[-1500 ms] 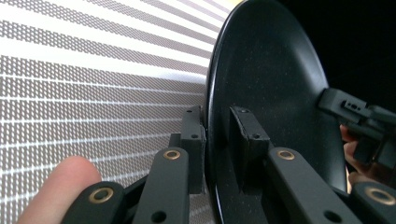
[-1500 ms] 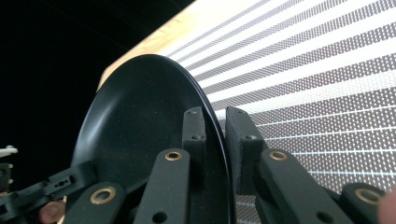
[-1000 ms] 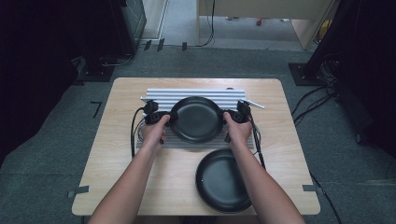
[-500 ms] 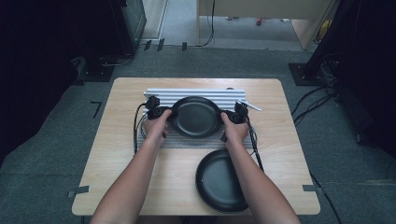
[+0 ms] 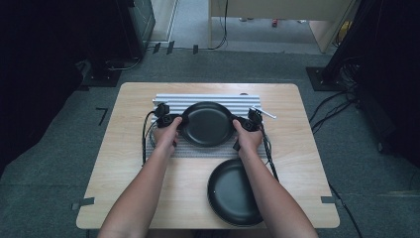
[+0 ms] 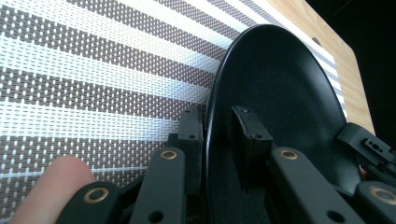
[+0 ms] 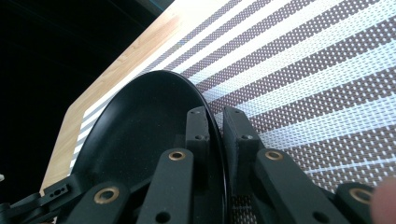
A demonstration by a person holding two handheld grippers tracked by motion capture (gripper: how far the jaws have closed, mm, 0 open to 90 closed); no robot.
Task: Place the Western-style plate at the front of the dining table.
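Note:
A black plate (image 5: pixel 208 124) is over the striped placemat (image 5: pixel 198 151) at the middle of the table, held from both sides. My left gripper (image 5: pixel 173 121) is shut on its left rim. In the left gripper view the rim of the plate (image 6: pixel 280 93) runs between the two pads of the left gripper (image 6: pixel 218 125). My right gripper (image 5: pixel 245 124) is shut on the right rim. In the right gripper view the right gripper (image 7: pixel 217 122) pinches the thin edge of the plate (image 7: pixel 135 121) above the placemat (image 7: pixel 317 70).
A second black plate (image 5: pixel 235 193) lies on the wooden table (image 5: pixel 129 163) near the front edge, under my right forearm. A thin white object (image 5: pixel 263 112) sits at the placemat's far right corner. Cables trail from both grippers. Grey floor and dark equipment surround the table.
The left hand has shifted a little inward and down with the plate's left rim. The plate stays over the placemat, and the right hand has hardly moved.

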